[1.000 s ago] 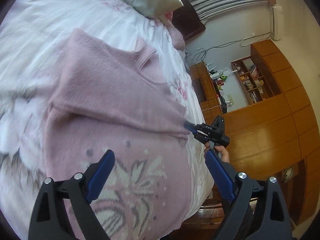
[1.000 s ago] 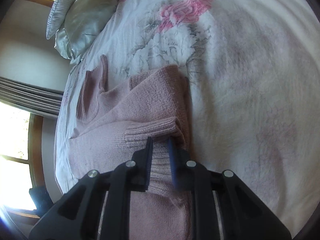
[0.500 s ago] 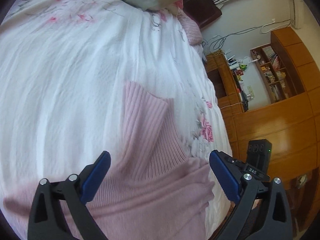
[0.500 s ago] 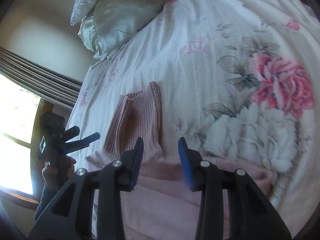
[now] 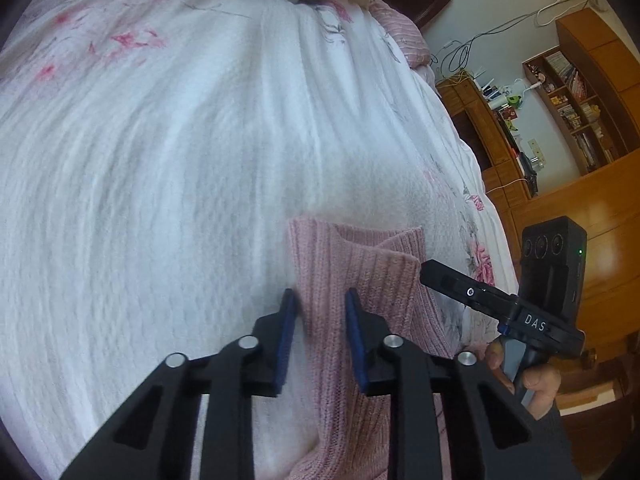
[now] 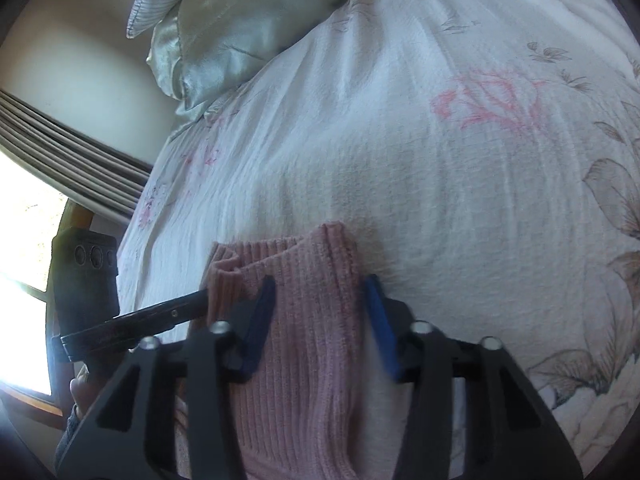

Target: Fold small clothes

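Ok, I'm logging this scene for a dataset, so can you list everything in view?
sweater: one, pink ribbed knit, on the bed, its ribbed end between both grippers
bedspread: one, white with pink flowers, under the sweater
pillow: one, pale silvery green, at the head of the bed
curtain: one, pale pleated, by the bright window
shelves: wooden, filled with small items, against the far wall
cables: several, on the wall
left gripper: black with blue pads, jaws partly closed around one edge of the ribbed end
right gripper: black with blue pads, open, straddling the ribbed end
hand: one, holding the right gripper's handle
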A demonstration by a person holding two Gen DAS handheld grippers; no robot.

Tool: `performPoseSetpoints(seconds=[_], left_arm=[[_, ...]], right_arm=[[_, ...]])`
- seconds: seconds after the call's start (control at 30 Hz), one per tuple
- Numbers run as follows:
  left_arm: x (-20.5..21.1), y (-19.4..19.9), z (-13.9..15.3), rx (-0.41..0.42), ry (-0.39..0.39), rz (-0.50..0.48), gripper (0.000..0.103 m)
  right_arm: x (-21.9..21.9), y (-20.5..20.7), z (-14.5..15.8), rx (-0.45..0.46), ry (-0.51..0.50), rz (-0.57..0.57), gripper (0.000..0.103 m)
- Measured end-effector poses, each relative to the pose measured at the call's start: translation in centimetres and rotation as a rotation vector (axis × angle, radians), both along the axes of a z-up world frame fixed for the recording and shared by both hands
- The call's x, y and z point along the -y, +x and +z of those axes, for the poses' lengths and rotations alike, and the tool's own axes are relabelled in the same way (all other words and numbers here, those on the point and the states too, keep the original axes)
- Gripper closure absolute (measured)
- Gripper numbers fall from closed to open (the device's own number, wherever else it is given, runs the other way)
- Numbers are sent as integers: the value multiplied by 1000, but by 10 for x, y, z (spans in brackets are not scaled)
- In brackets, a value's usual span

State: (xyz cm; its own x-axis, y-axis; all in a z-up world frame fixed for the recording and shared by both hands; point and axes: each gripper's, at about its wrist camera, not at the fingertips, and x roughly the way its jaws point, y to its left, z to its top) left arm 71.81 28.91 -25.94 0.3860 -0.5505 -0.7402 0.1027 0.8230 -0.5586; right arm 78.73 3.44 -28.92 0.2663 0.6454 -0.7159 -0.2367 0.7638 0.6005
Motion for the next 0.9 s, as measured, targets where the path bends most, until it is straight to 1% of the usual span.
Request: performPoseSetpoints(seconds=[0.03, 0.07, 0.1, 0.17, 0.2, 0.27, 0.3, 0.33, 0.37, 0.4, 0.43, 0.47, 0.5, 0.53, 0.57, 0.6, 0.67, 0.7, 0.73, 0.77, 0.8, 0.83, 0.9], left_arm=[[-1, -6, 5, 25, -10, 0, 92], [-3, -13, 12, 50, -27, 1, 93], [-5, -21, 21, 77, -58, 1, 93], [-10, -41, 41, 128, -138, -19, 93], [-13, -57, 51, 157, -179, -35, 93], [-18, -93, 67, 205, -241, -71, 93], [-20, -116, 73, 235, -263, -94, 93], [-25, -143, 76, 266, -289, -116, 91], [-29, -170, 76, 282, -314, -139, 80], [-33, -196, 73, 283, -339, -169, 68], [-41, -225, 65, 281, -346, -170, 29], [-48, -248, 57, 277, -337, -146, 5], [-52, -266, 46, 245, -322, -123, 5], [-59, -280, 33, 199, -322, -92, 6], [-65, -291, 19, 147, -345, -63, 6], [-68, -299, 5, 94, -368, -36, 6], [-65, -302, -11, 37, -382, -2, 6], [-59, -301, -14, 21, -382, 0, 6], [-52, -298, -13, 24, -389, -10, 6], [-44, -295, -10, 35, -386, -19, 6], [-37, -289, -8, 42, -370, -19, 6], [-27, -283, -7, 34, -357, -19, 5], [-10, -270, -12, -4, -338, -30, 5]], right_arm=[[-1, -4, 4, 12, -11, 8, 92], [0, -11, 12, 46, -19, 9, 92], [2, -19, 22, 64, -1, 19, 93], [12, -42, 50, 122, 43, 32, 93], [19, -55, 65, 145, 74, 35, 93], [37, -93, 95, 200, 135, 56, 93], [45, -114, 107, 223, 158, 72, 93], [54, -142, 115, 248, 170, 93, 93], [63, -170, 116, 260, 170, 114, 91], [68, -193, 113, 260, 159, 132, 87], [73, -218, 101, 238, 129, 146, 86], [76, -238, 86, 199, 101, 154, 83], [81, -258, 68, 149, 67, 163, 80], [82, -273, 54, 127, 30, 161, 80], [86, -287, 42, 105, -2, 155, 80], [91, -296, 33, 76, -9, 145, 80], [97, -302, 23, 30, 13, 101, 78], [98, -301, 23, 19, 39, 79, 77], [97, -297, 26, 11, 62, 63, 77], [95, -292, 30, 7, 91, 47, 75], [93, -286, 34, 0, 129, 33, 65], [88, -280, 36, -14, 156, 20, 62], [75, -266, 34, -44, 157, 7, 60]])
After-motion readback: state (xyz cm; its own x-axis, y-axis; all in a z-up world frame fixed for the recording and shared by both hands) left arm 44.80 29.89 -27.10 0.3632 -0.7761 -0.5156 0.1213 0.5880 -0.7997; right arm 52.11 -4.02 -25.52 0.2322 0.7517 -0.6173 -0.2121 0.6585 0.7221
